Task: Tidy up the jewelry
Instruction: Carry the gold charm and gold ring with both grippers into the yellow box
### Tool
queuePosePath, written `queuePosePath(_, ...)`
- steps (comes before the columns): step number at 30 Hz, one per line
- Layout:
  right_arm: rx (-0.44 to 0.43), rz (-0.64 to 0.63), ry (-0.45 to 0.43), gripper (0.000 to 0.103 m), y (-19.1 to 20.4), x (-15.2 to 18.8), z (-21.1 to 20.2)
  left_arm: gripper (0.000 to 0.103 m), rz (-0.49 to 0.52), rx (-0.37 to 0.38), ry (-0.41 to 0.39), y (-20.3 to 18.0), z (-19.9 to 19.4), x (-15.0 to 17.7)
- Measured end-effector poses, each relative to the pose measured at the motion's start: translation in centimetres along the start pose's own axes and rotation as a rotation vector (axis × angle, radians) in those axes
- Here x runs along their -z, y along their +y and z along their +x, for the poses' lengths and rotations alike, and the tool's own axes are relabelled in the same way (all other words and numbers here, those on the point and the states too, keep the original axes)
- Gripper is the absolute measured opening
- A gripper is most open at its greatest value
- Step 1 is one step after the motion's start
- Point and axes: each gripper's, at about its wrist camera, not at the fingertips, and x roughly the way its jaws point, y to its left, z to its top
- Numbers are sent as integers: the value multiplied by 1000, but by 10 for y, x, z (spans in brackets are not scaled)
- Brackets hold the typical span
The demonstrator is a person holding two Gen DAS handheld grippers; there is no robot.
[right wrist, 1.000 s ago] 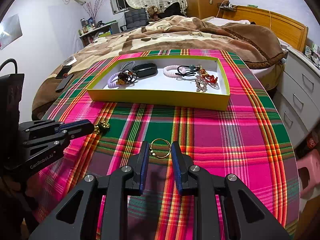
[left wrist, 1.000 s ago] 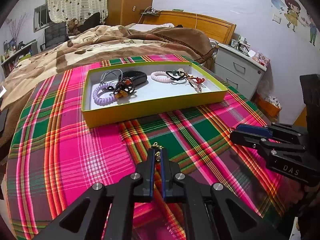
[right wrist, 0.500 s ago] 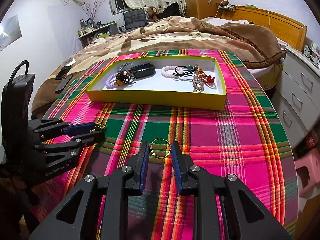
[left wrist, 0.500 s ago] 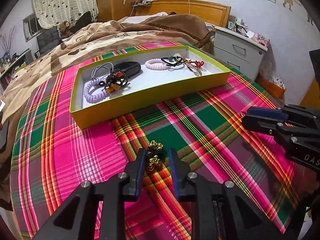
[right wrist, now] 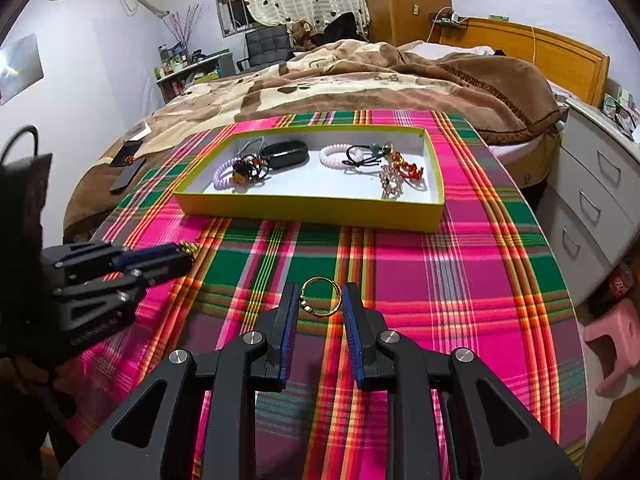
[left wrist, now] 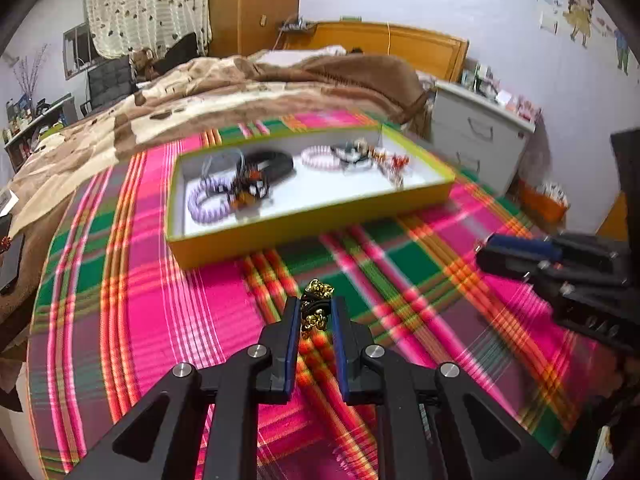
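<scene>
A yellow-green box [left wrist: 304,232] [right wrist: 312,210] stands on the plaid cloth and holds hair ties, a purple coil band [left wrist: 208,204], a pink coil band [right wrist: 334,156] and beaded pieces. My left gripper [left wrist: 316,316] has its fingers partly apart around a black hair tie with gold beads [left wrist: 316,304]; it also shows in the right wrist view [right wrist: 156,258]. My right gripper [right wrist: 320,304] has its fingers partly apart on either side of a gold ring bracelet [right wrist: 320,298] that lies on the cloth; it also shows in the left wrist view [left wrist: 516,248].
The table has a pink, green and orange plaid cloth [right wrist: 440,280]. A bed with a brown blanket [right wrist: 360,76] lies behind it. A white drawer unit [right wrist: 600,184] stands at the right, a pink stool [right wrist: 616,340] below it. A dark phone [right wrist: 126,176] lies on the blanket at left.
My left gripper's fingers have opened from shut to partly apart around the gold-beaded tie, and the gripper has risen a little. My right gripper has stayed over the gold ring.
</scene>
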Motion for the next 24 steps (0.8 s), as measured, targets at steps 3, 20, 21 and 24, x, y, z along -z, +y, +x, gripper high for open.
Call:
queuePosePath(3,3,-8,-11,23,1,-5,-3,15,-6,7,-46,0,-12,-10)
queuePosePath(20,14,-21,-54,23,-11,-55,16,15,17,20,-91,10,13,-65)
queuePosePath(21,14,-24,-51,23,-12,-59,20,15,20,22,-89,11,16,-68)
queuePosePath(24,16,-30,-42,23,-16,-67,32,15,29,26,-80,14,29,-77)
